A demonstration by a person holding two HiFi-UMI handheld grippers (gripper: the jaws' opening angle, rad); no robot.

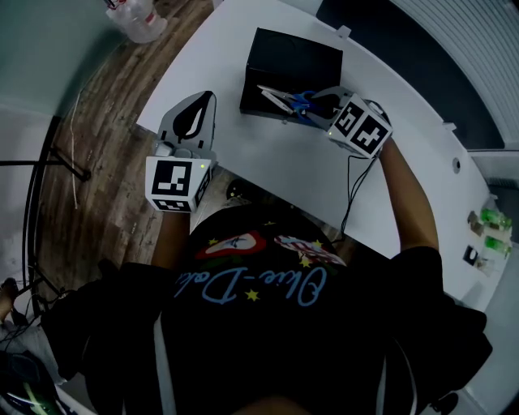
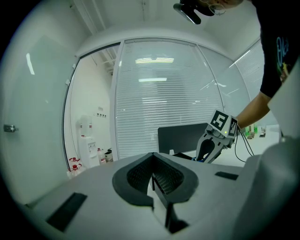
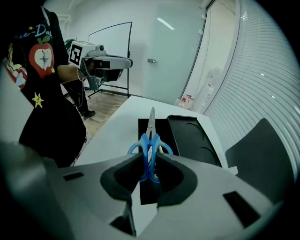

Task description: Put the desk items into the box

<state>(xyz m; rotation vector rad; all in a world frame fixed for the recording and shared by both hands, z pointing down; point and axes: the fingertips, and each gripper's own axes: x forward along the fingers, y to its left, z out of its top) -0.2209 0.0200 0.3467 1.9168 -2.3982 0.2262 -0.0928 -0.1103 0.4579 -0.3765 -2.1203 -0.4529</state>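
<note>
My right gripper point(image 1: 315, 104) is shut on a pair of blue-handled scissors point(image 1: 285, 100) and holds them just above the near edge of the black box point(image 1: 292, 57) on the white desk point(image 1: 284, 170). In the right gripper view the pads of that gripper point(image 3: 150, 165) pinch the handles of the scissors point(image 3: 151, 136), whose blades point forward over the box point(image 3: 146, 185). My left gripper point(image 1: 208, 99) hovers past the desk's left edge, jaws together with nothing in them. In its own view the left gripper point(image 2: 153, 169) faces the right gripper point(image 2: 209, 149) across the desk.
A black tray-like piece point(image 3: 194, 138) with round recesses lies beside the box. A cable point(image 1: 350, 190) runs from the right gripper over the desk. Small items point(image 1: 489, 231) sit at the desk's far right. Water bottles point(image 1: 136, 16) and a black stand point(image 1: 49, 166) are on the wooden floor.
</note>
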